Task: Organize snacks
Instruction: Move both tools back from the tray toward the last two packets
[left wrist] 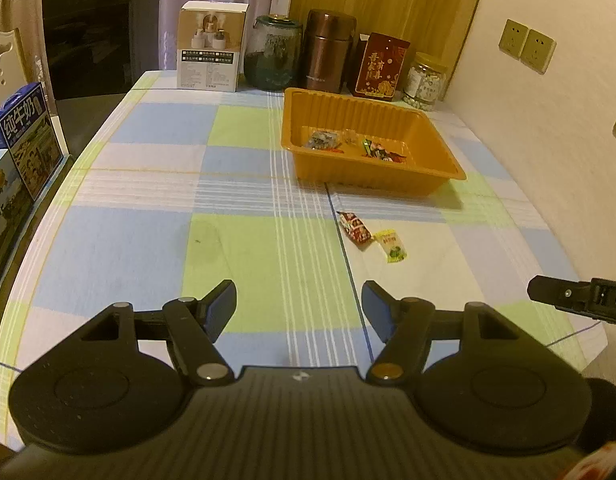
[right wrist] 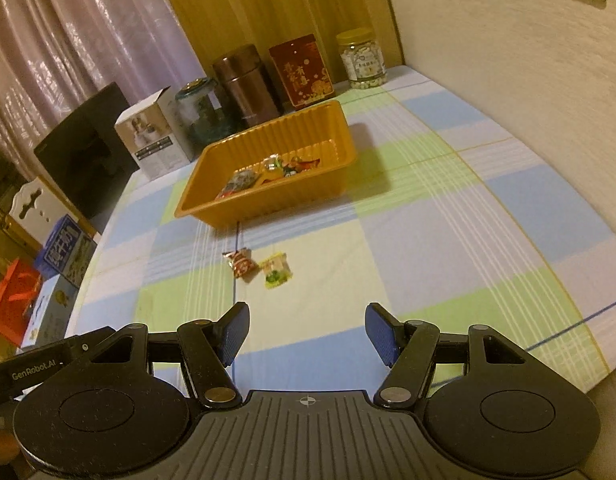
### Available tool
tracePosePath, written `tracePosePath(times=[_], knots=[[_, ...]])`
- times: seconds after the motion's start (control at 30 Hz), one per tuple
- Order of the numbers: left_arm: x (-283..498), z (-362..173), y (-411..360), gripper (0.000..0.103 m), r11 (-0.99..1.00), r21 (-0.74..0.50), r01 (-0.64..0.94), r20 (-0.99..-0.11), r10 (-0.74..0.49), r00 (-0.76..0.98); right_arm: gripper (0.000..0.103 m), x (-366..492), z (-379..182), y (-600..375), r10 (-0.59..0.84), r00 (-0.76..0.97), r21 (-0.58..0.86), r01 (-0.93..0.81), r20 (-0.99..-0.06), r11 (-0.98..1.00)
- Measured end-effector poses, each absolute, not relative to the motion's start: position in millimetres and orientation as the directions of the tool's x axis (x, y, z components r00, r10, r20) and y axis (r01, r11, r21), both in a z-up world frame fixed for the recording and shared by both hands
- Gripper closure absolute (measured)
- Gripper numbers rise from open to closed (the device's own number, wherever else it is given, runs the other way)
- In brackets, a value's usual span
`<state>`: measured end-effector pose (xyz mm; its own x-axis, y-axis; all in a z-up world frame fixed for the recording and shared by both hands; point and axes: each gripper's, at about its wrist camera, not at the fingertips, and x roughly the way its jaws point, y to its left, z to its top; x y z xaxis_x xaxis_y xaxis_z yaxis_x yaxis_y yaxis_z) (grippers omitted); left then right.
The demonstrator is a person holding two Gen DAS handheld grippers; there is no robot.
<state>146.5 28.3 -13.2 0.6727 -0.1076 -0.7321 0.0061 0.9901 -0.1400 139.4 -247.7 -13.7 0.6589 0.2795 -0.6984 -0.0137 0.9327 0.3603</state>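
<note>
An orange plastic tray [left wrist: 436, 136] [right wrist: 196, 200] stands on the checked tablecloth and holds several wrapped snacks. In front of it lie a red-brown snack packet [left wrist: 354, 227] [right wrist: 240, 263] and, touching it on the right, a yellow-green candy packet [left wrist: 392, 245] [right wrist: 275, 270]. My left gripper [left wrist: 299, 308] hovers over the cloth nearer than both packets, open, nothing between its fingers. My right gripper [right wrist: 307, 330] is also open and empty, well short of the packets. In the left wrist view, part of the right gripper [left wrist: 568, 294] shows at the right edge.
Along the back stand a white box [left wrist: 210, 46], a green glass jar [left wrist: 273, 52], a brown canister [left wrist: 328, 50], a red tin [left wrist: 382, 66] and a jar of nuts [left wrist: 424, 82]. A black appliance [left wrist: 96, 36] and milk cartons [left wrist: 26, 136] sit at the left. The wall runs along the right.
</note>
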Motion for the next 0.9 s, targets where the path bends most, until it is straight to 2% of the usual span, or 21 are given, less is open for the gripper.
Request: tracePosePath(times=[0.33, 0.9], knots=[[143.4, -12.2, 24.8, 0.035, 0.99, -0.14, 0.018, -0.731, -0.115, 0.673, 0.039, 135.8, -14.1, -241.6, 0.251, 0.657, 0.305, -0.034, -0.711, 0.952], [158.2, -34.6, 19.4, 0.033, 0.99, -0.14, 0.019, -0.762, -0.12, 0.637, 0.039, 154.2, -33.2, -241.5, 0.245, 0.631, 0.294, -0.027, -0.736, 0.955]])
